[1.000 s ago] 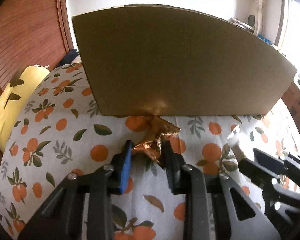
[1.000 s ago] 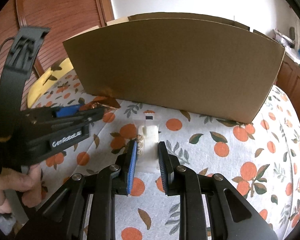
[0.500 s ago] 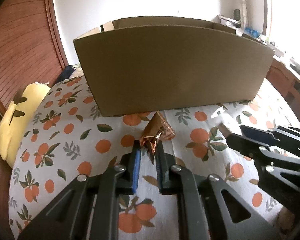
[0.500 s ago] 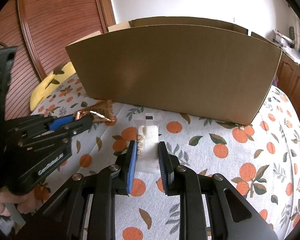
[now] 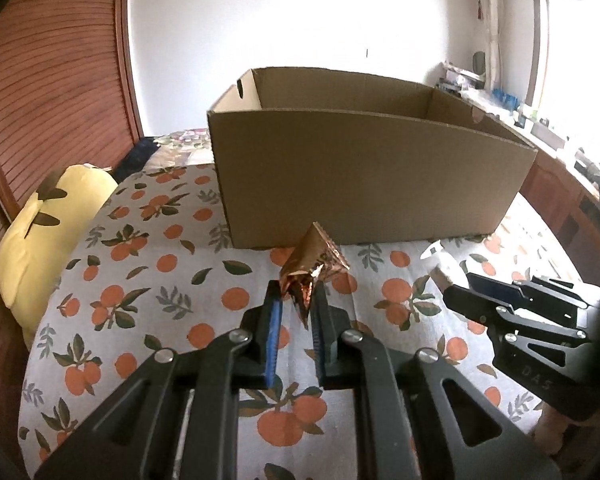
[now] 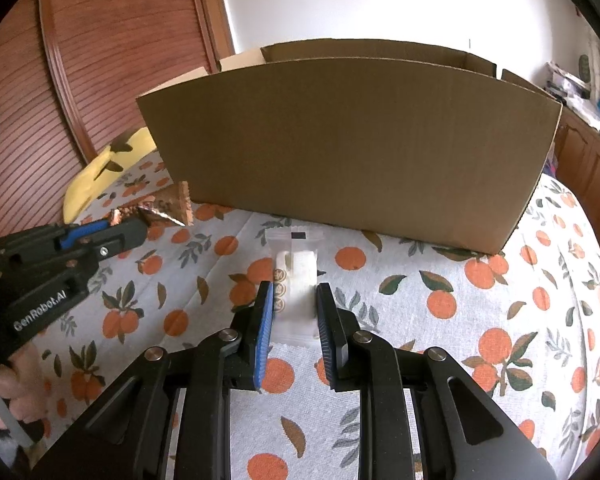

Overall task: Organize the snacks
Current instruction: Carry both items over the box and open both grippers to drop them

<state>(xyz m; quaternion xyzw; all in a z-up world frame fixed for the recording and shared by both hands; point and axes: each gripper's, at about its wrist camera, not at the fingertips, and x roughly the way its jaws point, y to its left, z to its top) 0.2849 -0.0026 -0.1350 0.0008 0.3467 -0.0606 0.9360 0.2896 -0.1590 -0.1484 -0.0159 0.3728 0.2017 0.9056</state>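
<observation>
Snacks gripped in both tongs before the box

Pillow (image 5: 48, 224), yellow with dark leaf marks, lies at the far left against a ribbed wooden panel (image 5: 52, 92). Next to it spreads a cloth (image 5: 148, 248) printed with oranges and leaves, which covers the surface under everything here; whether that surface is a desk or a bed cannot be told.

The left tongs (image 5: 296, 312) are closed on the crumpled tail of a copper foil snack (image 5: 316, 264). Their jaws have just been closing, with the foil between them. The snack's pointed body sticks up and forward, held clear of the cloth, just short of the box's near wall. In the right wrist view the same tongs reach in from the left edge, a hand (image 6: 4, 396) wrapped around their handle, the foil snack (image 6: 160, 204) near the box's left corner.

A box (image 5: 372, 184) of brown cardboard stands open-topped in the middle of the cloth. Its inside walls show in the left view; its floor is hidden.

The right tongs (image 6: 294, 312) are closed on a white snack packet (image 6: 296, 280), both pads pressed to its sides. The packet points towards the box, its far end close to the near wall but apart from it. In the left wrist view these tongs (image 5: 460, 288) come in from the right.

A wooden cabinet (image 6: 588, 168) with small clutter on top runs along the far right.
</observation>
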